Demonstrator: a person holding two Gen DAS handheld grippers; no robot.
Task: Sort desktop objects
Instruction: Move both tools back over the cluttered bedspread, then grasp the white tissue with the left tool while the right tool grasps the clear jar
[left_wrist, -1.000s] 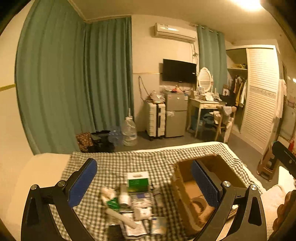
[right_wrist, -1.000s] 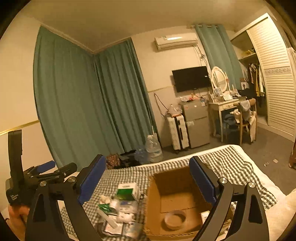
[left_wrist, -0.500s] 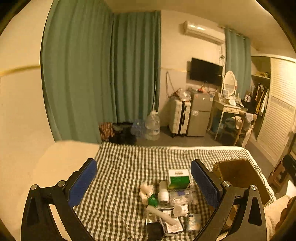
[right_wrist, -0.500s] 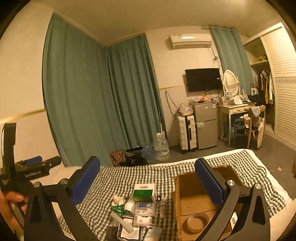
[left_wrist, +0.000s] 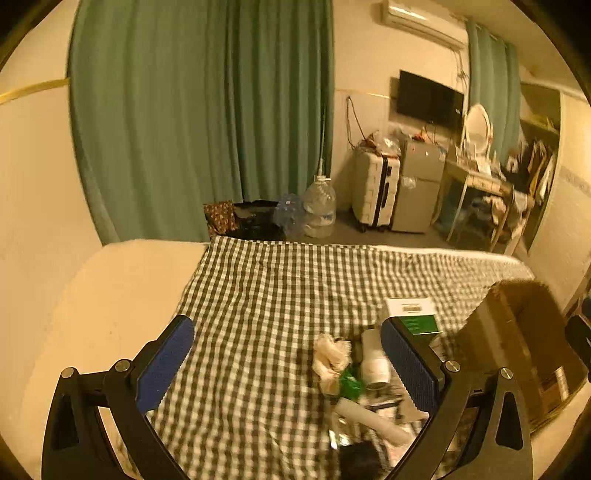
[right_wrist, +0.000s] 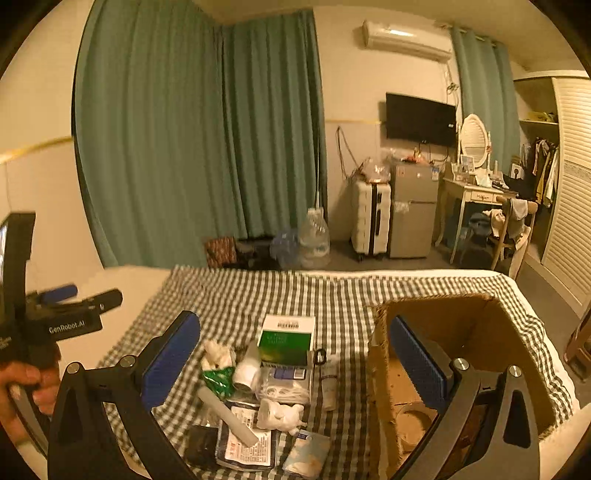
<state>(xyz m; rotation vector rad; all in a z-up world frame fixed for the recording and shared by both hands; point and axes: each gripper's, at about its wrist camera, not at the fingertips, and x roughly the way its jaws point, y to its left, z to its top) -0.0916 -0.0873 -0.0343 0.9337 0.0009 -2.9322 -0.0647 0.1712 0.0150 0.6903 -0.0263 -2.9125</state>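
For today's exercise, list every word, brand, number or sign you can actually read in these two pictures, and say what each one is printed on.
"GenRobot.AI": on the side of the left tool, held in a hand.
Green and white box: print on its top and face, too blurred to read.
Flat packet with red print: too small to read.
Small tube: label unreadable.

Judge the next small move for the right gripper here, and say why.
Probably lower the right gripper onto the green box and close. Its jaws stand open and empty above the pile on the checked cloth, the box sits on top at the pile's far side, and the open carton waits right beside it.
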